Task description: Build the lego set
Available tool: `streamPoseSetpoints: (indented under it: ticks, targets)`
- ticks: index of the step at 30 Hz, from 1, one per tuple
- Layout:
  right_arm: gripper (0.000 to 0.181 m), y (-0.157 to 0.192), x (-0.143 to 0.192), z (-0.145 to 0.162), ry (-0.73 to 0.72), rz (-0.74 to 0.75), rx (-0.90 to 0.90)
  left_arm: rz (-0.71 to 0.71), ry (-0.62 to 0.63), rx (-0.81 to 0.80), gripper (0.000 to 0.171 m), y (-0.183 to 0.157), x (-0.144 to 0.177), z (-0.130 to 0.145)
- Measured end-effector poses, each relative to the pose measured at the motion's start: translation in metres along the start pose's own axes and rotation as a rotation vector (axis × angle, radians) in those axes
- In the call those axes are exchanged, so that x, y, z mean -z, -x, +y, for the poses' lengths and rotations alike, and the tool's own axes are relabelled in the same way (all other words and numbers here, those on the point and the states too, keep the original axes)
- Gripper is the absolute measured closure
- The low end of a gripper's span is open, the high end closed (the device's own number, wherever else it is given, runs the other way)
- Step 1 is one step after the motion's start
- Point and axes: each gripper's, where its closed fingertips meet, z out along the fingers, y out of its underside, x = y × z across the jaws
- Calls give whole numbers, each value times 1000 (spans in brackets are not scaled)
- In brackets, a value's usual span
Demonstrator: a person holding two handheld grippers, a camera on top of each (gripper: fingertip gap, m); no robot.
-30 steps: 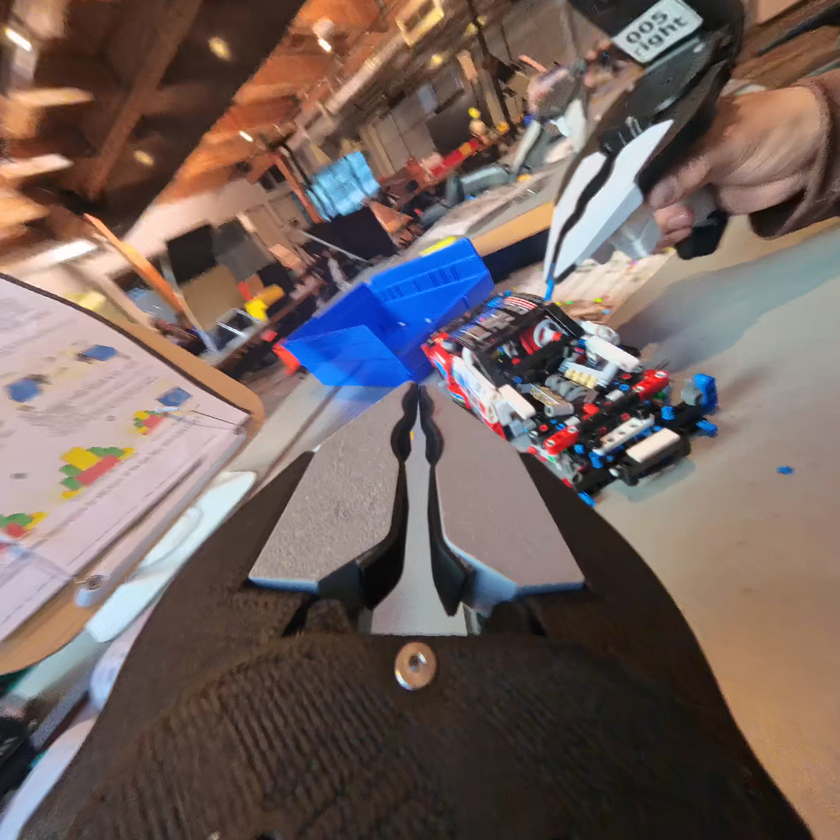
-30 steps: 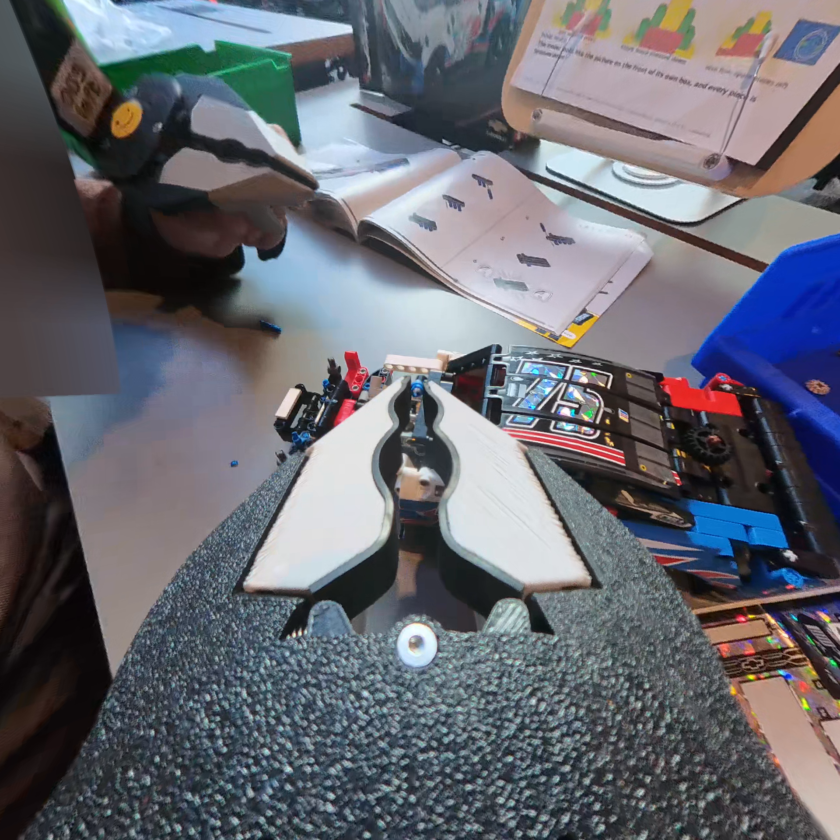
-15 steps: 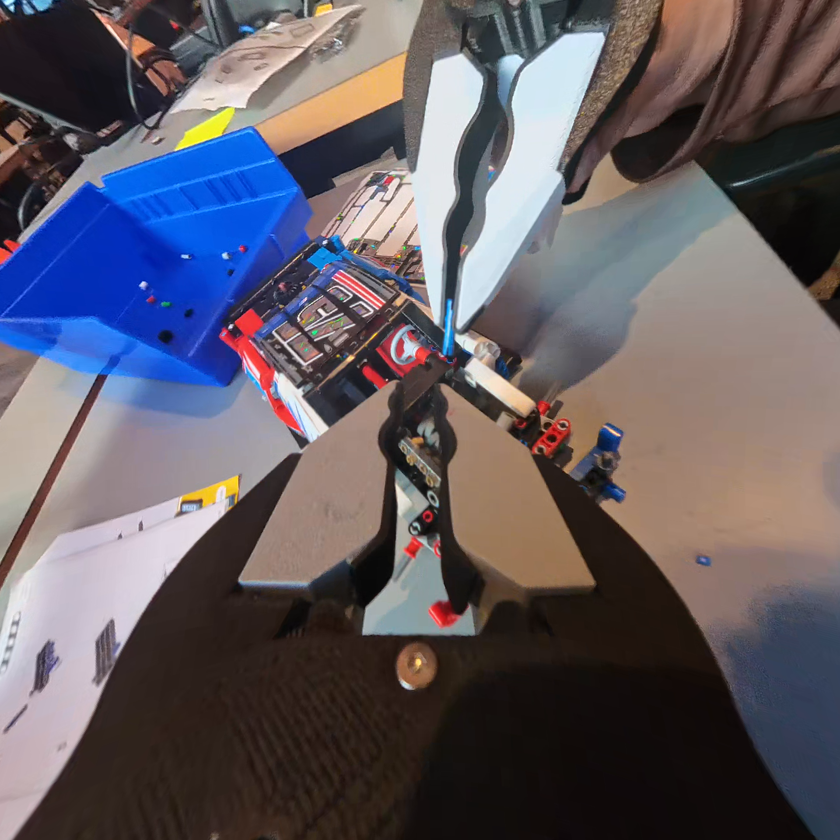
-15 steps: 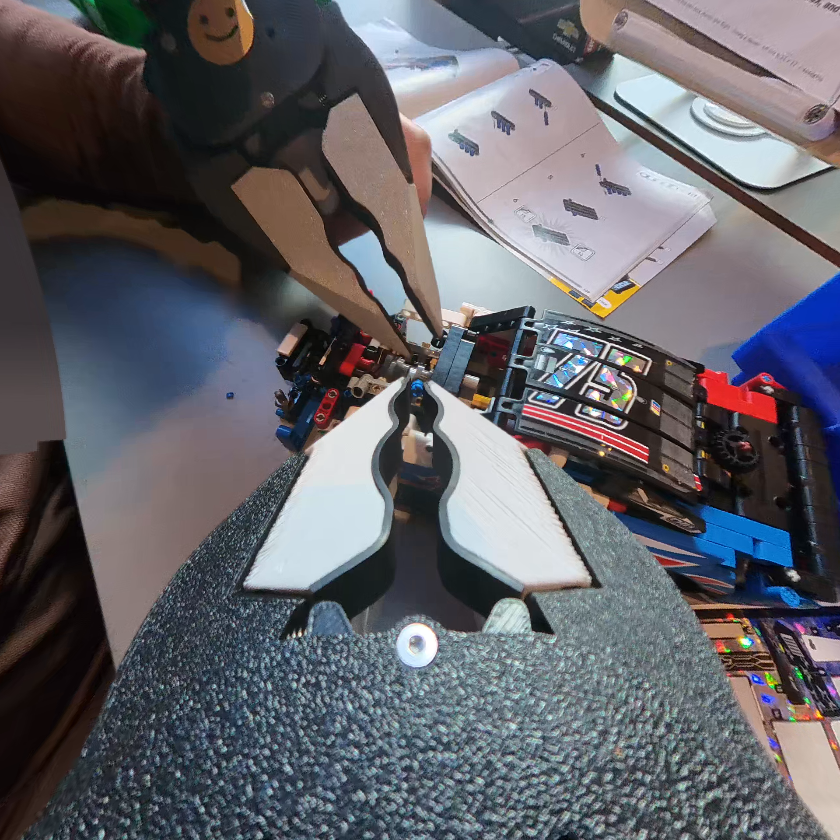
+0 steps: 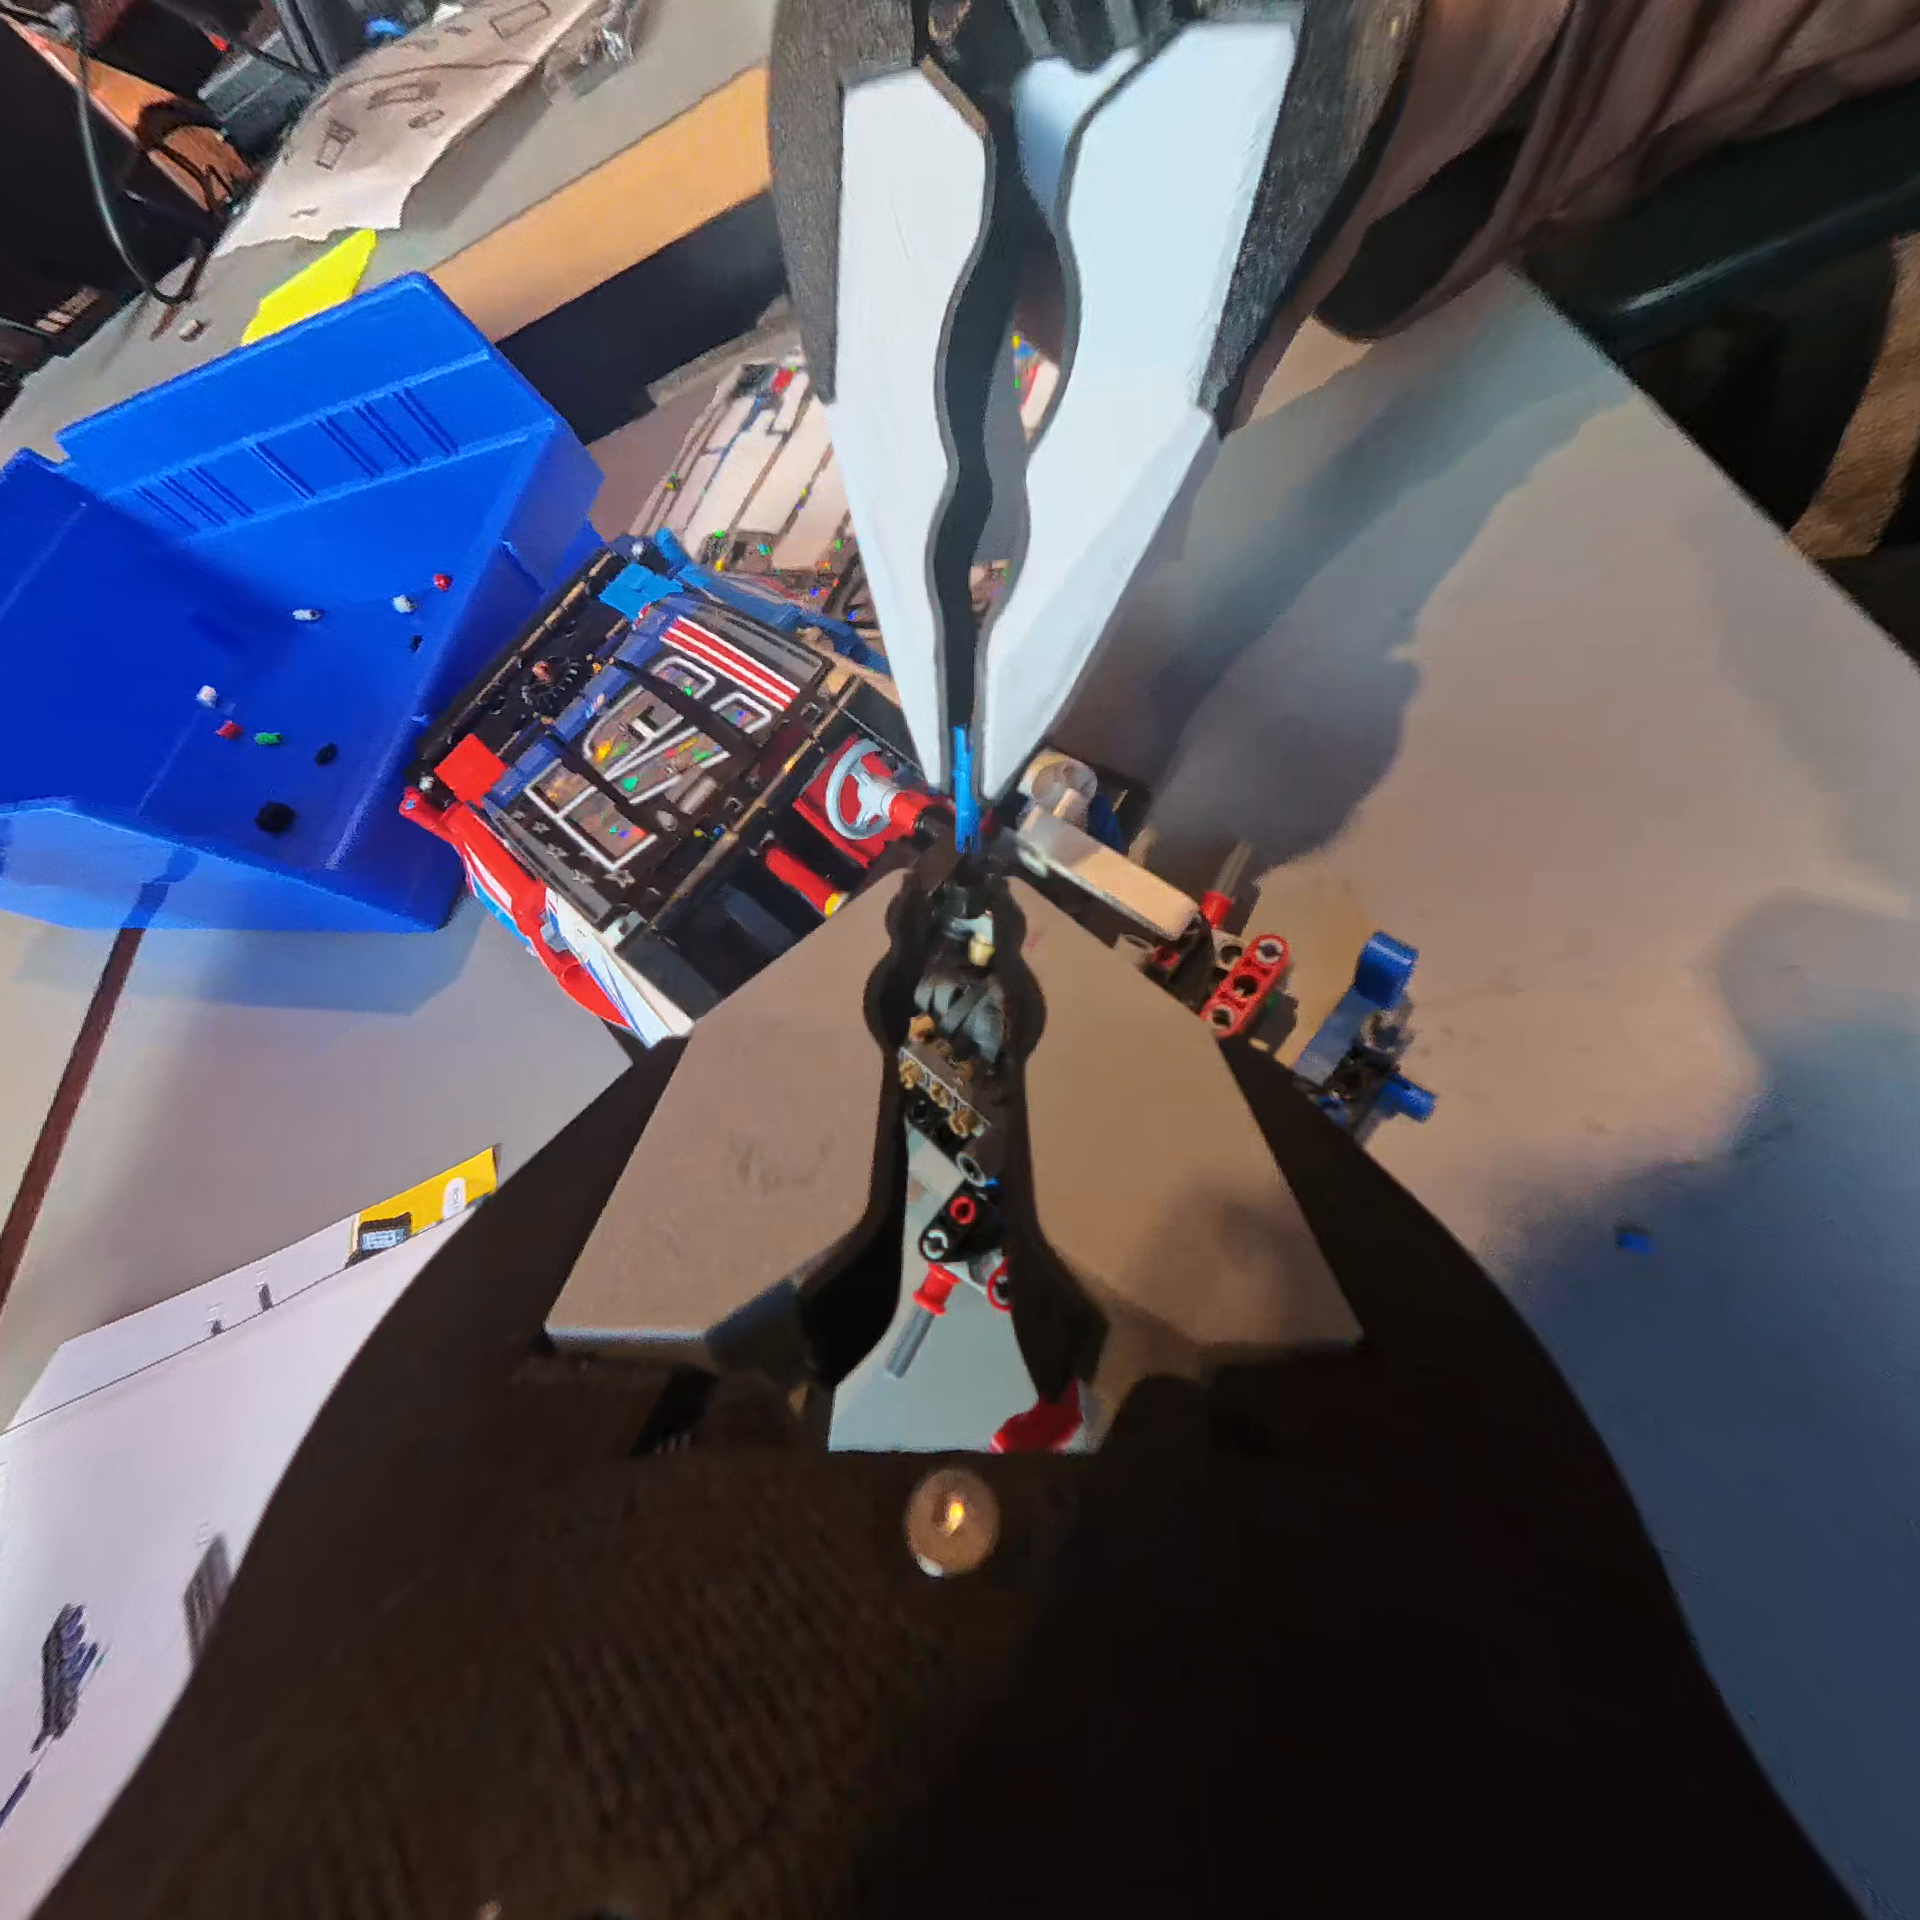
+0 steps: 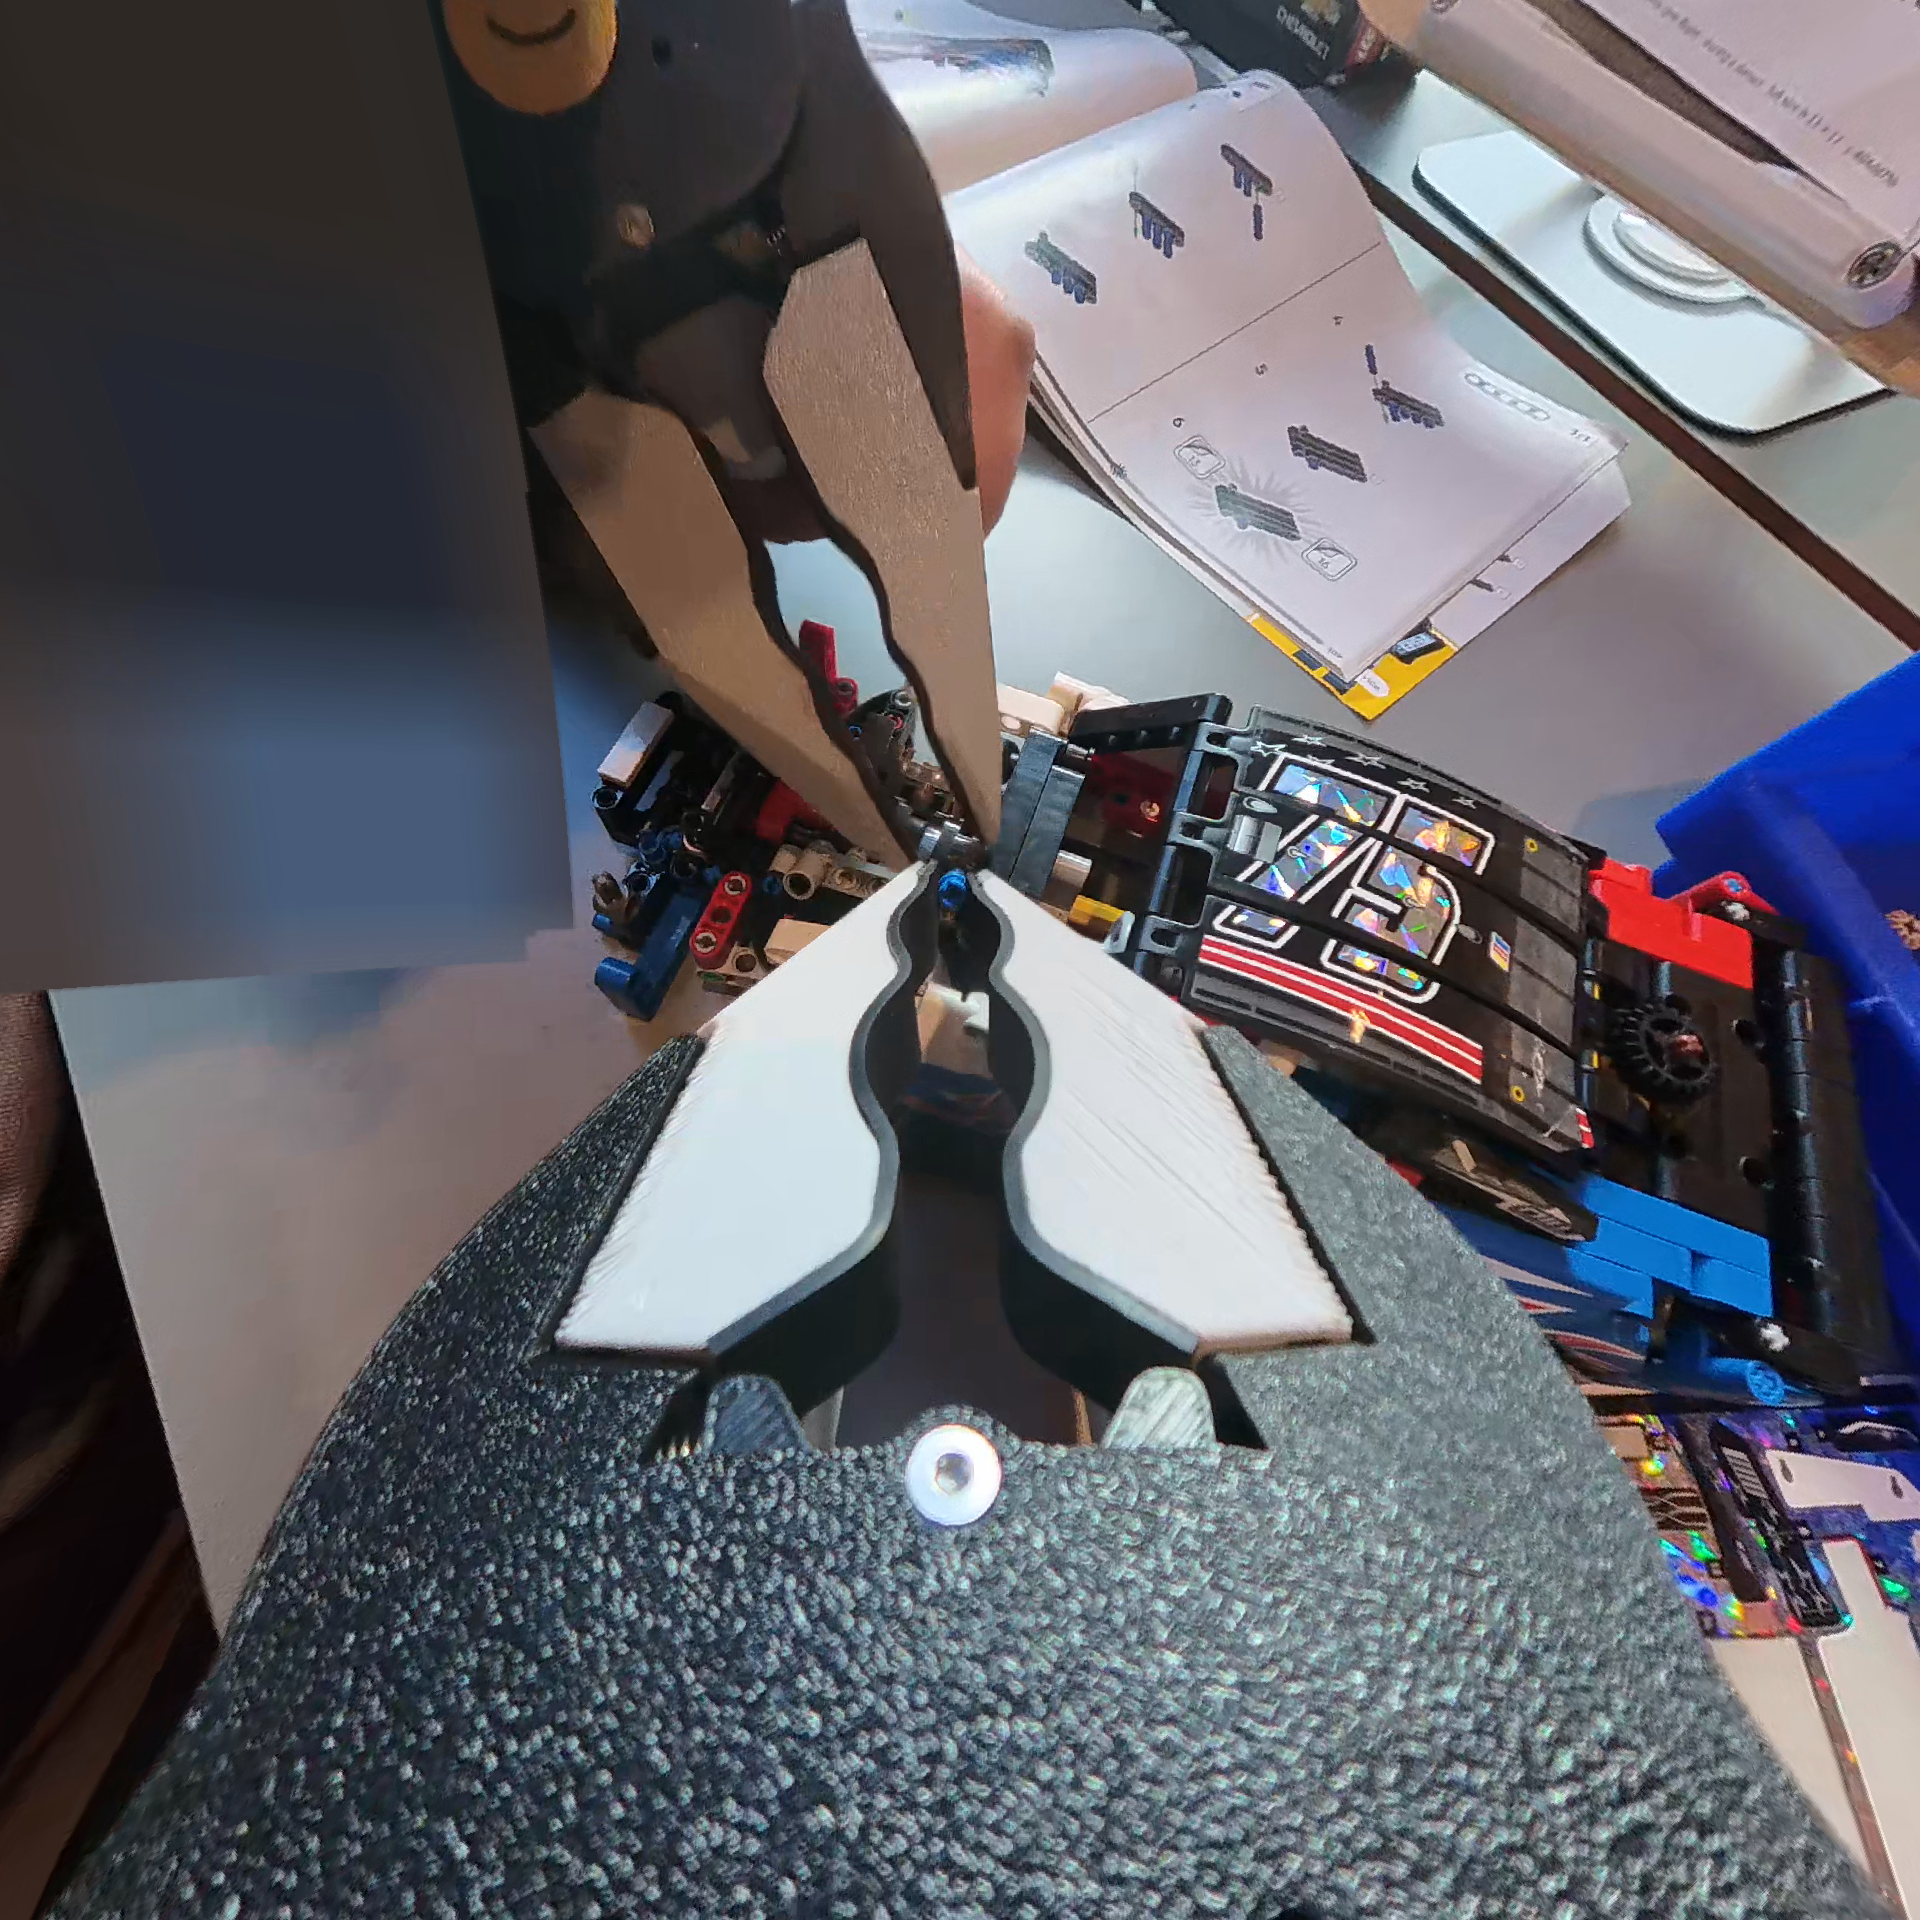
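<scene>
The lego car [image 5: 644, 758], black with red and blue sides, lies on the grey table, its open front frame [image 6: 727, 862] towards me. My left gripper [image 5: 956, 888], with dark grey fingers, is pinched on a small grey part of that frame. It comes in from above in the right wrist view [image 6: 948, 842]. My right gripper [image 6: 951, 883], with white fingers, is shut on a thin blue pin [image 6: 951, 891]. It holds the pin tip-down just above the left gripper's tips, as the left wrist view [image 5: 966, 774] shows. The two grippers' tips almost touch.
A blue bin [image 5: 260, 623] with several tiny pieces stands against the car's rear. An open instruction booklet [image 6: 1299, 395] lies behind the car. A shiny sticker sheet [image 6: 1787, 1507] lies at the right. A loose blue piece [image 5: 1366, 1029] and a tiny blue pin [image 5: 1631, 1236] lie on the table. My two grippers' fingertips are within a few centimetres of each other.
My left gripper swung down from off to the side onto the car's front frame and closed on it. My right gripper came down with the blue pin until the tips met.
</scene>
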Motion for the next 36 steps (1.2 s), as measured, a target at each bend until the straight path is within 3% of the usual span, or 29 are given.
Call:
streamPoseSetpoints:
  ticks: [18,27,36]
  targets:
    - [177,1,-5,3,18,27,45,-28,-35,-52,169,-2,-4,1]
    - [177,3,-5,5,105,24,138,-50,-63,-50,169,-3,-5,1]
    - [177,2,-6,13,128,-83,13,-45,-78,-42,169,-3,-5,1]
